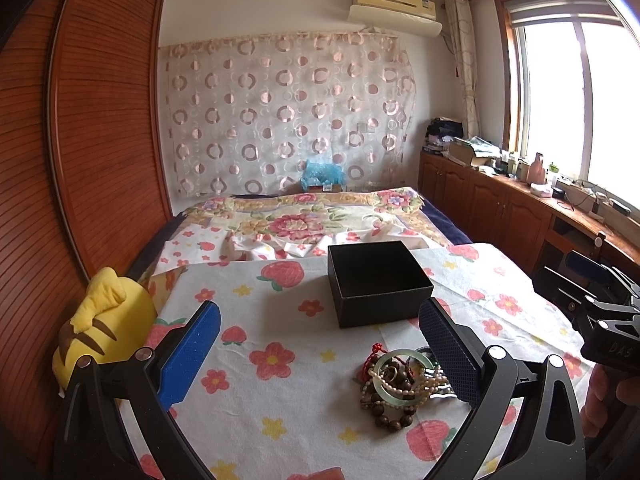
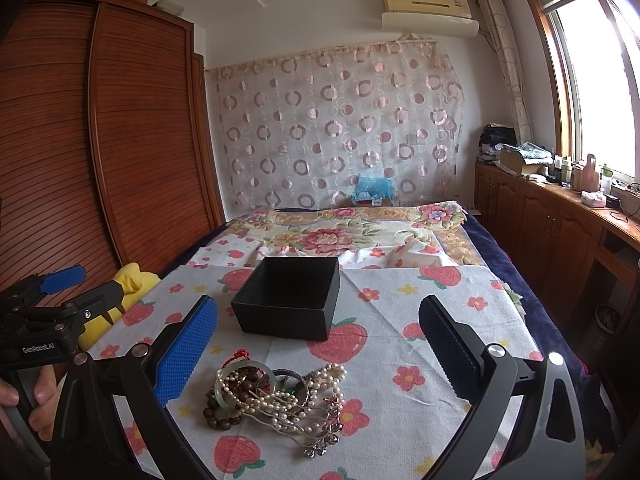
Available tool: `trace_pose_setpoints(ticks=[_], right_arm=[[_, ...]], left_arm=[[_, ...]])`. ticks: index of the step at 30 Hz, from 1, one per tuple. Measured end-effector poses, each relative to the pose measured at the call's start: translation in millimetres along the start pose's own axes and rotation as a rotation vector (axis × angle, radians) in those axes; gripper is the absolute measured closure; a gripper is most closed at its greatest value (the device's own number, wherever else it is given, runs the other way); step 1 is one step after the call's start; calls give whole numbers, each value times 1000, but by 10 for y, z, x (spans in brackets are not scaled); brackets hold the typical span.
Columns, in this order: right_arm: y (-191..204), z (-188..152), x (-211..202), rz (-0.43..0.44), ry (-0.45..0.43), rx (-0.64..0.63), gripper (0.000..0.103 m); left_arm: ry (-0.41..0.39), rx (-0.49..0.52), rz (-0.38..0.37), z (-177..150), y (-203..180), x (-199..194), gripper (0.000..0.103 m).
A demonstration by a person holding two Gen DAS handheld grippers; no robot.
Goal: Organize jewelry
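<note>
A tangled pile of jewelry [image 1: 400, 386] [image 2: 276, 400] lies on the flowered cloth: a pale green bangle [image 1: 402, 376] [image 2: 224, 390], pearl strands [image 2: 296, 404], brown wooden beads [image 1: 394, 418] and a red cord. Behind it stands an open, empty black box [image 1: 378, 282] [image 2: 290, 302]. My left gripper [image 1: 320, 354] is open, with the pile just inside its right finger. My right gripper [image 2: 318, 346] is open too, hovering over the pile's far side. Neither holds anything. Each gripper shows at the edge of the other's view.
A yellow plush toy [image 1: 102, 324] [image 2: 128, 294] sits at the cloth's left edge. The strawberry-print cloth [image 1: 280, 360] covers a bed, a floral blanket [image 2: 352, 232] further back. A wooden wardrobe [image 1: 80, 140] stands left, low cabinets [image 2: 552, 220] right under the window.
</note>
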State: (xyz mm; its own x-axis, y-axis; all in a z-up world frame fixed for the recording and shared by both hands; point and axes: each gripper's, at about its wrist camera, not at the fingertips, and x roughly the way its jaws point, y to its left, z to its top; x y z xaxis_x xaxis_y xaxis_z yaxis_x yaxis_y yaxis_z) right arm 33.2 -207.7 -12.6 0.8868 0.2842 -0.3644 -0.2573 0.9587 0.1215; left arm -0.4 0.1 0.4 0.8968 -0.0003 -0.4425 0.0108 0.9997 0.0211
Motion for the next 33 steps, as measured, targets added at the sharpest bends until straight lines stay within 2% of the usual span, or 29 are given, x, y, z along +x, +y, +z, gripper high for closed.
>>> trace_pose_setpoints(ticks=[8, 13, 18, 24, 31, 33], right_arm=[[-5, -11, 8, -1, 1, 0, 2], [-12, -29, 49, -1, 15, -2, 2], [-34, -166, 114, -2, 53, -23, 2], [-88, -350, 215, 7, 102, -39, 2], [-188, -574, 362, 26, 188, -52, 9], [-198, -624, 393, 37, 213, -59, 14]], left_arm=[[3, 0, 1, -1, 1, 1, 7], [19, -2, 0, 40, -189, -78, 7], [82, 13, -16, -154, -317, 144, 7], [154, 31, -48, -328, -280, 292, 7], [208, 63, -108, -480, -284, 427, 7], [224, 79, -133, -519, -329, 466, 7]])
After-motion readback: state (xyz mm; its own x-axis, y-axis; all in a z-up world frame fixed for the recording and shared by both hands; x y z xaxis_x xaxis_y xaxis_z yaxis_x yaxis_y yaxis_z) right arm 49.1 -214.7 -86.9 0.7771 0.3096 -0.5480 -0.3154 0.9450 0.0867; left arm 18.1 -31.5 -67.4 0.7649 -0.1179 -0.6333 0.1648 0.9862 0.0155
